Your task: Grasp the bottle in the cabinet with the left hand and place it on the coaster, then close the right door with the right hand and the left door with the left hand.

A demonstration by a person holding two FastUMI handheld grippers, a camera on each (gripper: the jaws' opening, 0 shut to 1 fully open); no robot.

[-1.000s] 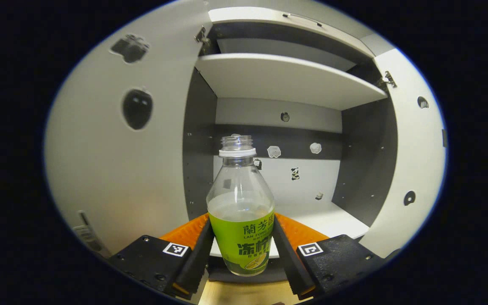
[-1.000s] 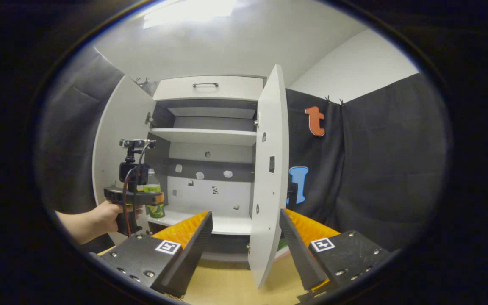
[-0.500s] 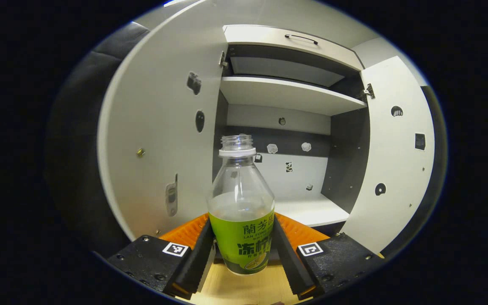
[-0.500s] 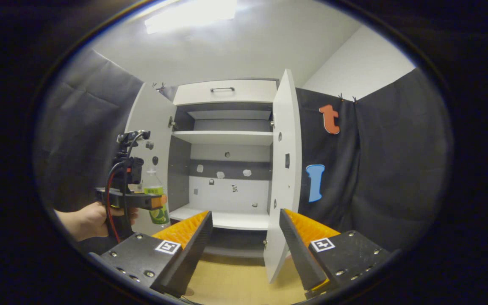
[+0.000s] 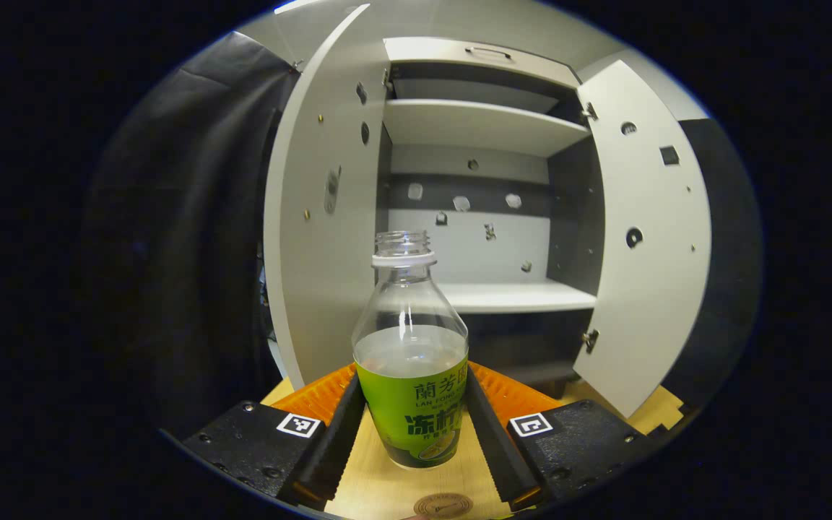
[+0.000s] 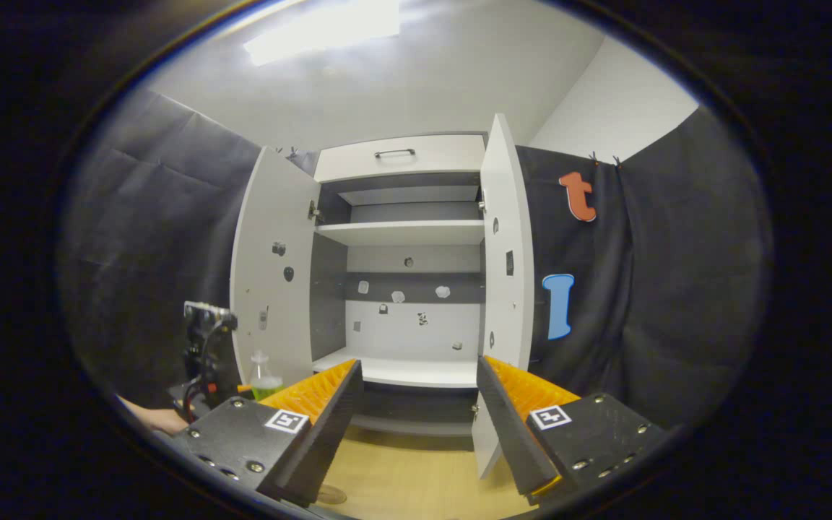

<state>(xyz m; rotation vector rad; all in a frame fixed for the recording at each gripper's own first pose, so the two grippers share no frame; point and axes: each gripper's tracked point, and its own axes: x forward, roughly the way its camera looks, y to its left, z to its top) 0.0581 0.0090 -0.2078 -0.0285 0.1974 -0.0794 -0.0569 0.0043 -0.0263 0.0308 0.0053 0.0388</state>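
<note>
In the left gripper view, a clear uncapped bottle (image 5: 412, 361) with a green label and some liquid stands upright between the orange fingers (image 5: 329, 393) of my left gripper (image 5: 413, 433), which is shut on its lower body. It hangs above the wooden table, with a round brown coaster (image 5: 443, 505) just below it at the near edge. The white cabinet (image 5: 481, 217) stands ahead with its left door (image 5: 315, 217) and right door (image 5: 640, 245) open. In the right gripper view, my right gripper (image 6: 419, 426) stands open in front of the cabinet (image 6: 405, 289); the bottle (image 6: 264, 375) shows at lower left.
The cabinet's shelves (image 5: 513, 296) hold nothing but small stickers on the back wall. A drawer with a handle (image 6: 396, 153) sits on top. A wooden tabletop (image 6: 416, 477) spreads below the cabinet. Black cloth hangs on both sides.
My left gripper has pulled back out of the cabinet and come down with the bottle; the coaster now shows beneath it. The right gripper view has shifted slightly, with the cabinet more centred.
</note>
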